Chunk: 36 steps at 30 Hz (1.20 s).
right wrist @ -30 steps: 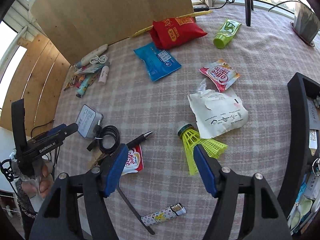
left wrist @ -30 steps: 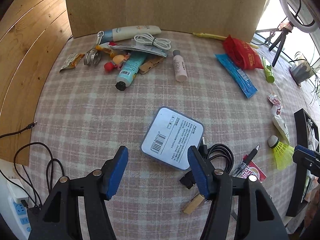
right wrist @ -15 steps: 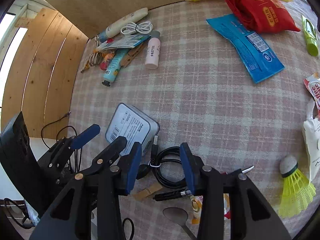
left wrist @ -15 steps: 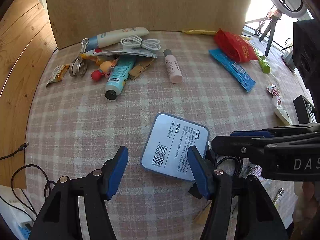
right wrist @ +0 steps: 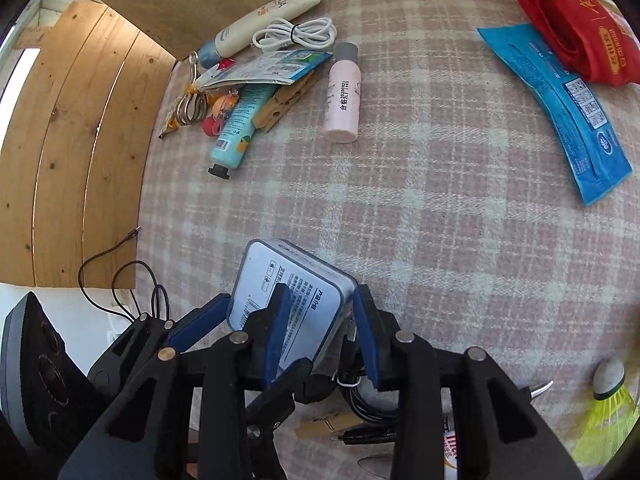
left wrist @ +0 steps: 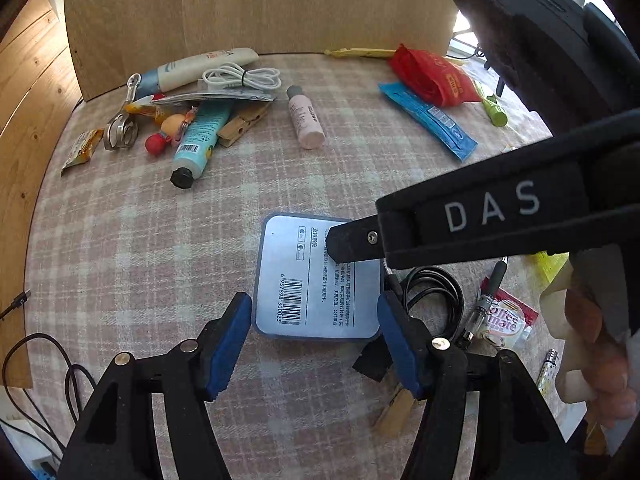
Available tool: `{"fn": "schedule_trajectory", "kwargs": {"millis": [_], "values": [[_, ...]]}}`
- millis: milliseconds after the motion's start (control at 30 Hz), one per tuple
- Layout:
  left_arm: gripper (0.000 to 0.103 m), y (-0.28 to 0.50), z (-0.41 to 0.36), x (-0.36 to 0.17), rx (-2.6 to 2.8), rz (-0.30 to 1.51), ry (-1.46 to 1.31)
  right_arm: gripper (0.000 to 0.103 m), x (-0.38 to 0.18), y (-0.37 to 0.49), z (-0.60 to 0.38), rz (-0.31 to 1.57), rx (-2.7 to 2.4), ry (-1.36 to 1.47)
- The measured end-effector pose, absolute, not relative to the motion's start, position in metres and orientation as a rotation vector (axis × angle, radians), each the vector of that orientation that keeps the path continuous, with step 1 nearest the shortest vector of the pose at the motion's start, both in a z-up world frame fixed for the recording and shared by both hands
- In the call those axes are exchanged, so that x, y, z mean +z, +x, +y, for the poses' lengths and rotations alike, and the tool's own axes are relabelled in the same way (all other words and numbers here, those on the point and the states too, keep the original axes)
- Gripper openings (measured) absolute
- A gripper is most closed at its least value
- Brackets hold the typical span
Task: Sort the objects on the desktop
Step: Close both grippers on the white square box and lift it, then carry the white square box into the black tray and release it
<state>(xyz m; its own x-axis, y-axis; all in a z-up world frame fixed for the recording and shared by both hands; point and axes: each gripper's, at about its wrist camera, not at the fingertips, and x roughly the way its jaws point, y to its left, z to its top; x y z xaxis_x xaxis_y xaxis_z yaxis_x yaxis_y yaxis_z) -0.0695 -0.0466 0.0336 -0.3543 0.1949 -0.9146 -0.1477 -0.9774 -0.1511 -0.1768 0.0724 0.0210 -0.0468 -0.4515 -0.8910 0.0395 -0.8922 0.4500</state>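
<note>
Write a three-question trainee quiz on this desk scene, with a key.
1. True or false: the pink bottle stands upright on the cloth.
2. What sits between the fingers of the left claw?
A. the barcode-labelled box
B. a yellow shuttlecock
C. a red pouch
3. Fill in: in the left wrist view, the coiled cable just right of that box is coloured ____.

Key: 1 false, it lies on its side; 2 A; 3 black.
</note>
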Motion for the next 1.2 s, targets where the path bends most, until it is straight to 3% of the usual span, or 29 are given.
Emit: {"fn": "schedule_trajectory", "kwargs": {"millis": [367, 733, 1200], "values": [[0.06, -0.062, -0.046, 0.034, 2.426, -0.166, -1.645, 0.034, 0.018, -0.167, 0.072, -0.418, -1.991, 1.908], [0.06, -0.055, -0.027, 0.075, 2.457, -0.156, -1.528, 0.034, 0.056, -0.154, 0.094, -0.457, -2.08, 1.838], [0.06, -0.03, 0.085, 0.123, 2.452, -0.075, -1.403, 0.034, 0.11, -0.1, 0.203, -0.541, -2.192, 1.722]]}}
